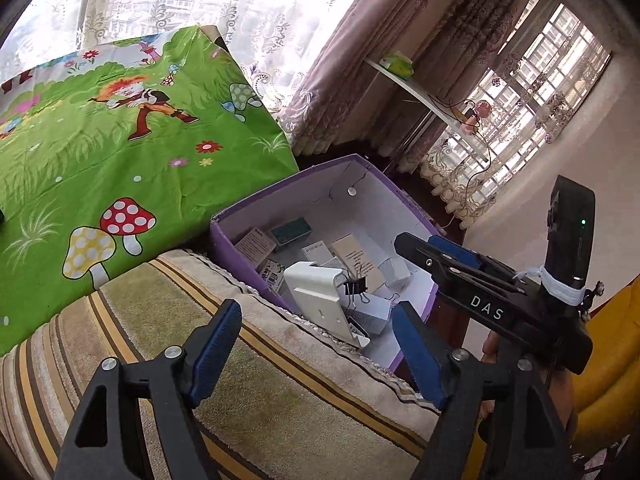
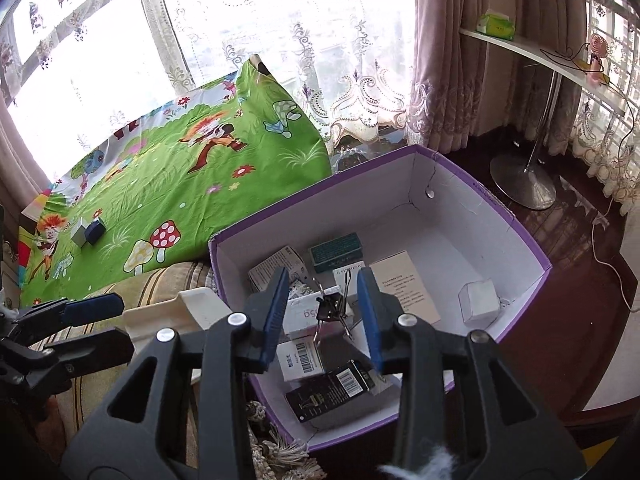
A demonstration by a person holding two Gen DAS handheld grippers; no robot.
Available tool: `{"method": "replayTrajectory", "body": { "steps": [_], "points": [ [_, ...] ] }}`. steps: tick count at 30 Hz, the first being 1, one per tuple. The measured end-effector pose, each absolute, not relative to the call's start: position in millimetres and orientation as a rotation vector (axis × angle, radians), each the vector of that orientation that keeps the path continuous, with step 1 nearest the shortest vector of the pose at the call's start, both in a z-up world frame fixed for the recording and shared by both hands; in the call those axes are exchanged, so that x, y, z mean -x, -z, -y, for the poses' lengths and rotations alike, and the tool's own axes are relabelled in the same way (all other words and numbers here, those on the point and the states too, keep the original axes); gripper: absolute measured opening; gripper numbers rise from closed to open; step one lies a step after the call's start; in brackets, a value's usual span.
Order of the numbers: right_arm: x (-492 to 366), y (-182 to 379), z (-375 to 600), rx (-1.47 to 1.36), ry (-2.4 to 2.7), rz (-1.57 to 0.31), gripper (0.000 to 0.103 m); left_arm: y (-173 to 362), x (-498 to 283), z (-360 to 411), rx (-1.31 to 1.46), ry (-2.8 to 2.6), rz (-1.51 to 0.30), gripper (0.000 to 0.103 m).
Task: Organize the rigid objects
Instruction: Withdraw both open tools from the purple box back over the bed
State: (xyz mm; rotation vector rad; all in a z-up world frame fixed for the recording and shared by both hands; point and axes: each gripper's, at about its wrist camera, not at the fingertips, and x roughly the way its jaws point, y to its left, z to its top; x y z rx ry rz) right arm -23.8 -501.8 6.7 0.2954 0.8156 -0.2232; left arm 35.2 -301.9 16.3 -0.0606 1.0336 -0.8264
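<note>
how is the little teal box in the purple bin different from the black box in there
The teal box is greenish, lying toward the far wall of the purple bin; the black box is dark with a white barcode label, nearer the front wall and set at a slant. The black box looks longer. Both lie flat.

A striped beige-and-olive woven cover (image 1: 256, 380) with brown and yellow bands and a fringed edge lies over the seat surface. On its far part lies a bright green cartoon-printed cloth (image 2: 192, 184) with mushrooms and flowers; two small cubes, one grey (image 2: 79, 236) and one dark blue (image 2: 96, 230), sit touching each other on that cloth. At the striped cover's fringed edge stands an open purple cardboard box with a white inside (image 2: 472, 220), holding assorted small cartons. Past it, dark wooden floor (image 2: 560, 240) carries a round metal stand base (image 2: 524, 186)
</note>
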Motion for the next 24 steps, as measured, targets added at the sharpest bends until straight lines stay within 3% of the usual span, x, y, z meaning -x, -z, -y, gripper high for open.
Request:
{"method": "replayTrajectory", "body": {
  "steps": [1,9,16,24],
  "points": [
    [26,-8,503,-0.294,0.230,-0.801,0.081,-16,-37,300,0.073,0.823,-1.036,0.080],
    [28,-15,499,-0.282,0.210,-0.777,0.083,-12,-42,286,0.120,0.771,-1.056,0.080],
    [31,-30,480,-0.190,0.197,-0.707,0.093,-38,-32,280,-0.023,0.623,-0.933,0.080],
    [40,-54,451,-0.054,0.211,-0.535,0.101,-65,-41,236,0.008,0.418,-0.750,0.080]
  ]
}}
